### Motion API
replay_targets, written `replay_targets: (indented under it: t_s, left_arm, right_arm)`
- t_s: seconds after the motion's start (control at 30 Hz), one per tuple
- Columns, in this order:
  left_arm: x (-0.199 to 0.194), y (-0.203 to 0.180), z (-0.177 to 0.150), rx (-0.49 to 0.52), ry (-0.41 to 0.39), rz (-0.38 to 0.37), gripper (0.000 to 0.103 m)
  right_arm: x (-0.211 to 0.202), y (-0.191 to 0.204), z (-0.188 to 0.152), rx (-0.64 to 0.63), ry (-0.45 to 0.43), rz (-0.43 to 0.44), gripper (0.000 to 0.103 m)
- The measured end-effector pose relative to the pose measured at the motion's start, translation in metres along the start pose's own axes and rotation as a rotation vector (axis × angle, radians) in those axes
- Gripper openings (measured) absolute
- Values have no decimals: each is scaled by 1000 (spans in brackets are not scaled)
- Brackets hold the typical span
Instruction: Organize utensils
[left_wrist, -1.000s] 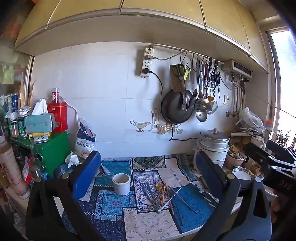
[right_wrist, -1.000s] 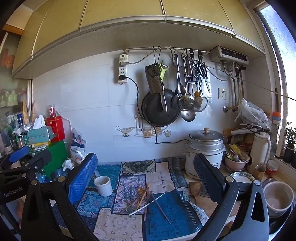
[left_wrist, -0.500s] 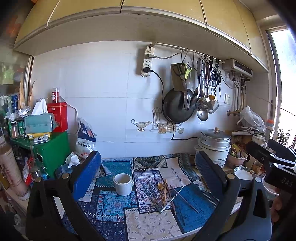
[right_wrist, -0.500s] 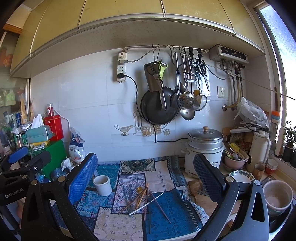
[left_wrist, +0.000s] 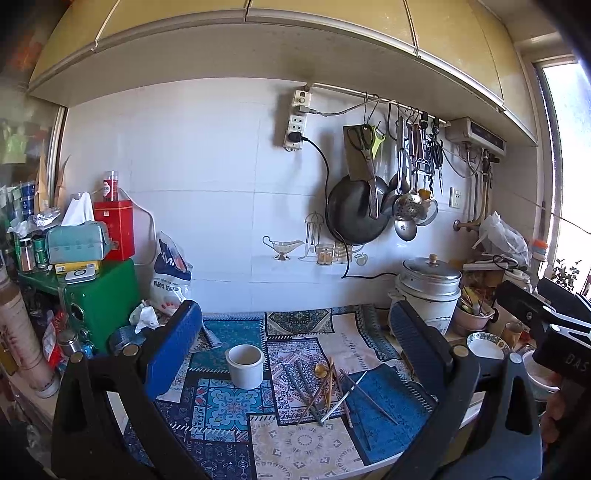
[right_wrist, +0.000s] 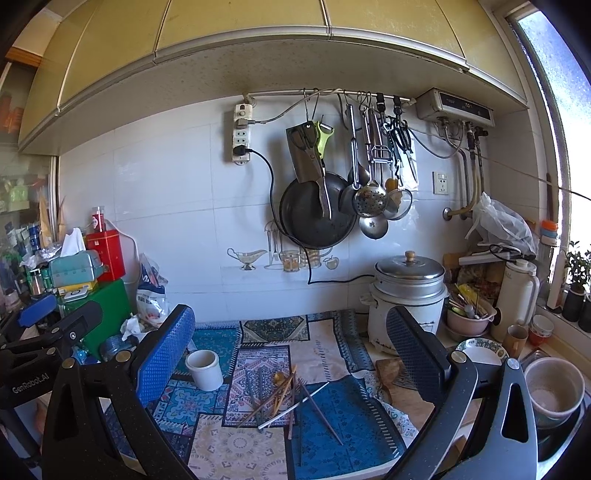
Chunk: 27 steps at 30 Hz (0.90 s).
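A lived-in home kitchen is shown. A white tiled wall (right_wrist: 177, 206) is seen beneath yellow overhead cabinets (right_wrist: 240, 40), and a rail (right_wrist: 325, 94) fixed to it carries a black wok (right_wrist: 314, 221), a cleaver (right_wrist: 304, 155), scissors, ladles and a skimmer (right_wrist: 369, 201). A power strip (right_wrist: 241, 133) is mounted beside them, and a small water heater (right_wrist: 454, 107) is fitted near the window (right_wrist: 561, 110). On the table, a patterned cloth (left_wrist: 303, 439) is laid, and on it a rice cooker (right_wrist: 406, 295), a white cup (left_wrist: 245, 365) and scattered chopsticks and cutlery (left_wrist: 328, 387) are found. Bowls (right_wrist: 554, 387), a thermos (right_wrist: 517, 295), a tissue box (left_wrist: 75, 240) and a red tin (left_wrist: 114, 229) are crowded at the sides.
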<state>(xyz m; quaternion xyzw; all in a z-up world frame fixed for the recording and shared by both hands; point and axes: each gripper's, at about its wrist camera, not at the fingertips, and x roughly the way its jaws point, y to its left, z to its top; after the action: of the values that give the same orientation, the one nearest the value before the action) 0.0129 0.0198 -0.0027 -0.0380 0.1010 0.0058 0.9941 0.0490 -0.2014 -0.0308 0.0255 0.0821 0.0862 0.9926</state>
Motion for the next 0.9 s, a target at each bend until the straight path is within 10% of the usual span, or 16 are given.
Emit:
replay_targets:
  t_s: [0.9]
  left_arm:
    - [5,12,-2,-4,8,-2,103]
  right_arm:
    - [9,11,1,3,15,-4,103]
